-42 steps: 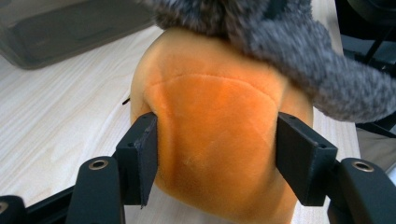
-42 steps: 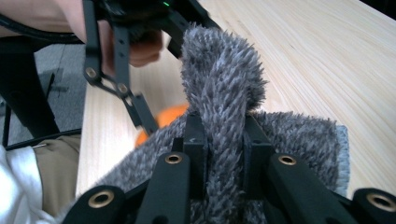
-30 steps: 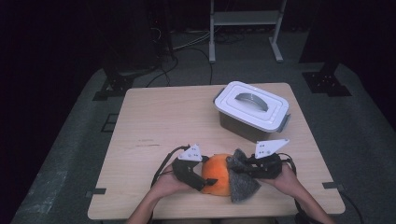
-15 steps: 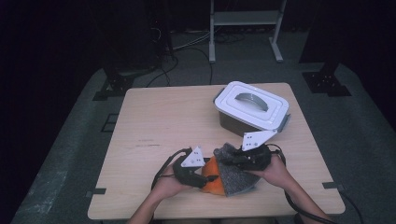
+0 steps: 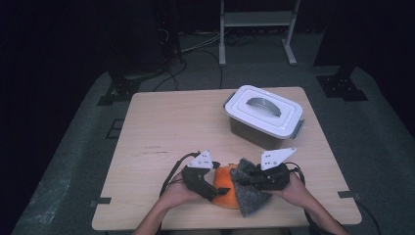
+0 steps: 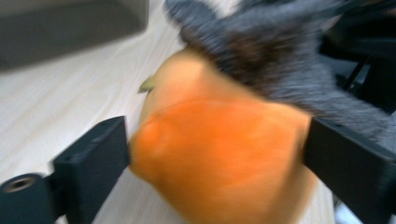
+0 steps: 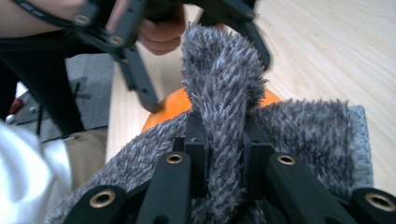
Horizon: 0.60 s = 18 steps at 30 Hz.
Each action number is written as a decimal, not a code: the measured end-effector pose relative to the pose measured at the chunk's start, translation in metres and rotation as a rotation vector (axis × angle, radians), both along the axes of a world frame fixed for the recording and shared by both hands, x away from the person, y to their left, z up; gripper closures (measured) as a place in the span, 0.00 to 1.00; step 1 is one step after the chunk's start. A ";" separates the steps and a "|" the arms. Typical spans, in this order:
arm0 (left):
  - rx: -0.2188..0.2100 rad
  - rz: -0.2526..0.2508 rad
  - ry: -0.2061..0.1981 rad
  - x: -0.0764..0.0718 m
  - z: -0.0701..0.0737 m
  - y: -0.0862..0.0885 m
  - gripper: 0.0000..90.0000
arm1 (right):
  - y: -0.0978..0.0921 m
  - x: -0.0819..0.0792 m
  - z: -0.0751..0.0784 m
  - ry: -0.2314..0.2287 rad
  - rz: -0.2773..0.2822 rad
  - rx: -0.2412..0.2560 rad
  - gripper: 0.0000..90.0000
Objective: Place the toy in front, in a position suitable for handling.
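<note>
An orange fruit (image 5: 224,185) rests on the wooden table (image 5: 171,132) near the front edge. My left gripper (image 5: 215,188) is shut on it, one jaw against each side of the orange fruit (image 6: 219,154). A grey fuzzy cloth (image 5: 249,195) lies against the fruit's right side. My right gripper (image 5: 248,179) is shut on a raised fold of the grey cloth (image 7: 219,88). In the right gripper view the orange fruit (image 7: 170,106) peeks out behind the cloth, with the left gripper (image 7: 140,88) beyond it.
A lidded white plastic box (image 5: 264,116) with a grey handle stands at the back right of the table. A person's hands hold both grippers at the front edge. A metal stand (image 5: 257,19) and cables are on the floor beyond the table.
My right gripper swept the cloth left over the orange, then back right, so more of the fruit is uncovered now. The left gripper kept its hold.
</note>
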<state>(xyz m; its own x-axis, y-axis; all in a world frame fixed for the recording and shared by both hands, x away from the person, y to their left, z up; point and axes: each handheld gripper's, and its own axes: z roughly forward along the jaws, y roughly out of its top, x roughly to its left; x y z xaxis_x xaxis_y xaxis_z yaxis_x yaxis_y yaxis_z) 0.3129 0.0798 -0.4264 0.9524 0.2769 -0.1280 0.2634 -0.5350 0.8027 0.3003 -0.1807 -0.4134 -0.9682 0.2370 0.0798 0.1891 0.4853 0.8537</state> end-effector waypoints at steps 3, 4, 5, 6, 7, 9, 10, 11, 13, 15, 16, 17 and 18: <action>-0.010 -0.041 0.108 0.006 -0.013 -0.001 0.19 | 0.003 -0.002 0.002 0.007 0.034 -0.023 0.85; -0.009 -0.042 0.086 0.005 -0.012 0.000 0.19 | 0.003 -0.002 0.002 0.007 0.034 -0.023 0.85; 0.000 -0.039 0.057 0.004 -0.009 0.001 0.25 | 0.003 -0.002 0.004 0.005 0.028 -0.030 0.85; 0.009 -0.035 0.027 0.002 -0.006 0.001 0.31 | 0.004 0.000 0.006 0.005 0.023 -0.028 0.85; 0.014 -0.030 -0.021 -0.001 -0.003 0.001 0.35 | 0.004 0.001 0.010 0.004 0.019 -0.025 0.85; 0.026 -0.020 -0.070 -0.004 0.001 0.001 0.38 | 0.007 0.004 0.020 -0.011 0.008 -0.023 0.85; 0.031 -0.020 -0.096 -0.006 0.002 0.001 0.39 | 0.010 0.004 0.025 -0.032 0.000 -0.027 0.85; 0.040 -0.019 -0.145 -0.009 0.005 0.001 0.40 | 0.013 0.005 0.028 -0.046 -0.007 -0.025 0.85; 0.059 -0.009 -0.203 -0.013 0.009 0.000 0.40 | 0.019 0.008 0.035 -0.070 -0.019 -0.019 0.85; 0.068 0.005 -0.225 -0.013 0.008 0.003 0.40 | 0.022 0.011 0.036 -0.079 -0.025 -0.026 0.85; 0.063 0.006 -0.218 -0.012 0.007 0.005 0.40 | 0.022 0.013 0.033 -0.076 -0.030 -0.026 0.85; 0.061 0.008 -0.220 -0.012 0.006 0.007 0.40 | 0.017 0.016 0.029 -0.064 -0.048 -0.020 0.85; 0.060 0.008 -0.220 -0.012 0.005 0.009 0.40 | 0.017 0.016 0.029 -0.064 -0.048 -0.020 0.85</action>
<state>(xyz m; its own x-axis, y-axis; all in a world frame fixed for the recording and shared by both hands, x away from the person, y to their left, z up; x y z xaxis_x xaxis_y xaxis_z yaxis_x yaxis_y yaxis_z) 0.3012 0.0884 -0.4213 0.9534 0.2851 0.0993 0.0899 -0.5822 0.8081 0.3166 -0.1636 -0.3845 -0.9587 0.2841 0.0133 0.1582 0.4936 0.8552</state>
